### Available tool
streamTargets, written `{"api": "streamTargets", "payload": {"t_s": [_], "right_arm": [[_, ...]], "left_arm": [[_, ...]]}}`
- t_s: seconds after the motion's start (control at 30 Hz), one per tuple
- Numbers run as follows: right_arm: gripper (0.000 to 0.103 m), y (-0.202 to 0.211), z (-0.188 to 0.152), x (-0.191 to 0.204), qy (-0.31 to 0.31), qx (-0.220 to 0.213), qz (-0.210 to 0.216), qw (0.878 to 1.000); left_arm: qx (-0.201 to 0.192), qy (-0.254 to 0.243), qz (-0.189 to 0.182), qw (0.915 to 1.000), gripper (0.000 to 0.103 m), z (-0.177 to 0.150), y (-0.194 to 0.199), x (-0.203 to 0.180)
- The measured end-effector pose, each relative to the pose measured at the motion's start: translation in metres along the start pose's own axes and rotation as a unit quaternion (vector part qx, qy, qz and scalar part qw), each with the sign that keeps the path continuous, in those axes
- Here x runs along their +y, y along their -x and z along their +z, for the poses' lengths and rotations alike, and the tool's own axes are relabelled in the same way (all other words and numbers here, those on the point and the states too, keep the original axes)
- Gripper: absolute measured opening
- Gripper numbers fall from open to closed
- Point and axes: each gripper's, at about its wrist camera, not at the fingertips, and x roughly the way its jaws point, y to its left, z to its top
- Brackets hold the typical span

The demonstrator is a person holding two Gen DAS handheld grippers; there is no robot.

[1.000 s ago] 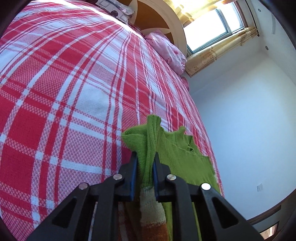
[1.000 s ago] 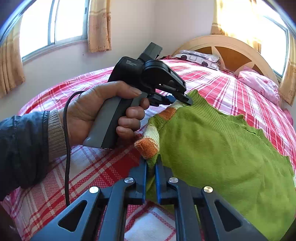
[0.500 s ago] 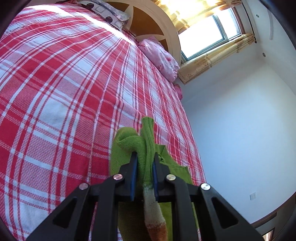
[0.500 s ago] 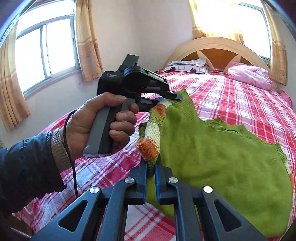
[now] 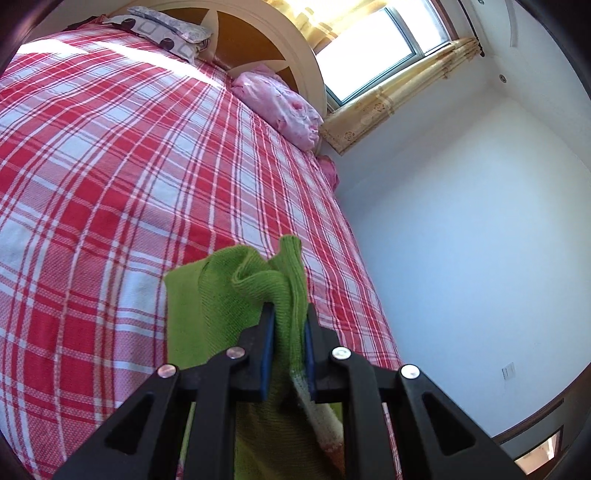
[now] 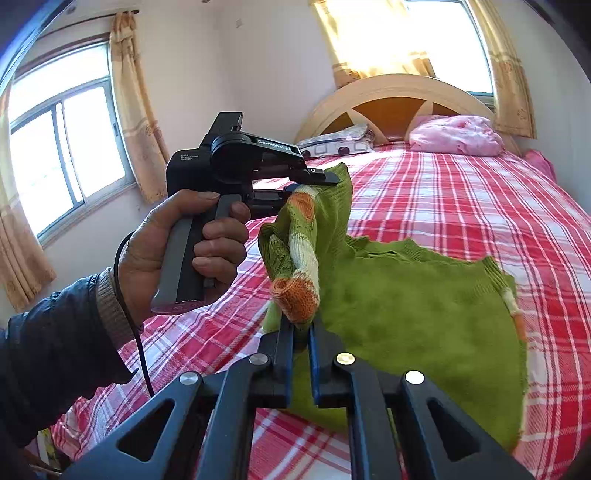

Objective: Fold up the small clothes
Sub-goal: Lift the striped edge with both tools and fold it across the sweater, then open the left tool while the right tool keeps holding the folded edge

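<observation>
Bright window (image 6: 55,147) daylight, glare, strong fisheye distortion.

Matt green knit sweater (image 6: 406,317) lying rough against woven plaid cloth bedspread (image 5: 110,184); matt black plastic grippers (image 6: 302,332) showing shiny metal rivets (image 6: 344,358).

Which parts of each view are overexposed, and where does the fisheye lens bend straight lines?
Left wrist view: the window is blown out, and the plaid bedspread stripes bulge. Right wrist view: the sunlit curtain above the headboard glares white, and the side window frame bows.
</observation>
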Motion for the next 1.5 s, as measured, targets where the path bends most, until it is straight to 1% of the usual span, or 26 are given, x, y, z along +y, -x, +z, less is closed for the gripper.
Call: {"api": "streamTargets", "payload": {"t_s": [0.1, 0.3, 0.4, 0.5, 0.67, 0.73, 0.93, 0.97, 1.0, 1.03, 1.13, 1.2, 1.23, 1.27, 1.3, 1.33, 1.37, 1.43, 1.47, 1.5], "right_arm": [[0.006, 0.011, -0.002, -0.018, -0.024, 0.001, 0.005, 1.000], [0.006, 0.026, -0.012, -0.052, -0.062, 0.006, 0.004, 0.998], [0.006, 0.030, -0.021, -0.068, -0.079, 0.013, 0.002, 0.997], [0.006, 0.034, -0.029, -0.083, -0.097, 0.021, -0.002, 0.995], [0.006, 0.043, -0.040, -0.103, -0.120, 0.028, -0.009, 0.992], [0.006, 0.045, -0.045, -0.112, -0.131, 0.031, -0.015, 0.991], [0.006, 0.042, -0.064, -0.144, -0.190, 0.052, -0.022, 0.980], [0.006, 0.041, -0.068, -0.149, -0.203, 0.057, -0.020, 0.977], [0.006, 0.040, -0.071, -0.154, -0.213, 0.061, -0.017, 0.975], [0.006, 0.040, -0.073, -0.156, -0.218, 0.062, -0.016, 0.974], [0.006, 0.038, -0.077, -0.160, -0.226, 0.066, -0.013, 0.972], [0.008, 0.039, -0.078, -0.161, -0.223, 0.062, -0.007, 0.973], [0.008, 0.040, -0.078, -0.162, -0.221, 0.059, -0.005, 0.973], [0.011, 0.042, -0.079, -0.163, -0.222, 0.055, -0.001, 0.973], [0.020, 0.045, -0.079, -0.165, -0.225, 0.051, -0.005, 0.973], [0.027, 0.048, -0.079, -0.166, -0.225, 0.046, -0.013, 0.973], [0.034, 0.053, -0.077, -0.166, -0.221, 0.034, -0.024, 0.974], [0.036, 0.066, -0.069, -0.164, -0.203, 0.008, -0.057, 0.977], [0.036, 0.072, -0.063, -0.162, -0.192, -0.006, -0.068, 0.979], [0.036, 0.074, -0.058, -0.160, -0.185, -0.014, -0.069, 0.980]], "left_arm": [[0.008, -0.015, 0.008, 0.9998, 0.015, -0.004, -0.015, -0.017], [0.028, -0.038, 0.007, 0.9989, 0.015, -0.014, -0.043, -0.044], [0.042, -0.053, 0.014, 0.9976, 0.014, -0.022, -0.060, -0.056], [0.061, -0.062, 0.018, 0.9960, 0.014, -0.032, -0.080, -0.066], [0.082, -0.076, 0.024, 0.9934, 0.014, -0.046, -0.105, -0.082], [0.086, -0.085, 0.029, 0.9922, 0.014, -0.051, -0.113, -0.088], [0.100, -0.107, 0.047, 0.9880, 0.014, -0.068, -0.139, -0.103], [0.103, -0.109, 0.048, 0.9876, 0.011, -0.070, -0.143, -0.105], [0.106, -0.114, 0.051, 0.9865, 0.011, -0.073, -0.149, -0.106], [0.108, -0.120, 0.055, 0.9854, 0.004, -0.076, -0.154, -0.108], [0.115, -0.148, 0.081, 0.9789, 0.003, -0.089, -0.166, -0.117], [0.114, -0.159, 0.083, 0.9771, 0.003, -0.095, -0.161, -0.123], [0.108, -0.168, 0.083, 0.9764, 0.009, -0.098, -0.153, -0.126], [0.101, -0.179, 0.085, 0.9749, 0.017, -0.100, -0.146, -0.128], [0.091, -0.194, 0.088, 0.9728, 0.022, -0.103, -0.134, -0.130], [0.077, -0.210, 0.094, 0.9701, 0.036, -0.105, -0.121, -0.129], [0.061, -0.224, 0.105, 0.9671, 0.052, -0.108, -0.104, -0.126], [0.019, -0.242, 0.119, 0.9628, 0.063, -0.111, -0.070, -0.117], [0.002, -0.257, 0.132, 0.9574, 0.065, -0.115, -0.052, -0.111], [-0.010, -0.267, 0.146, 0.9524, 0.066, -0.118, -0.040, -0.106]]}}
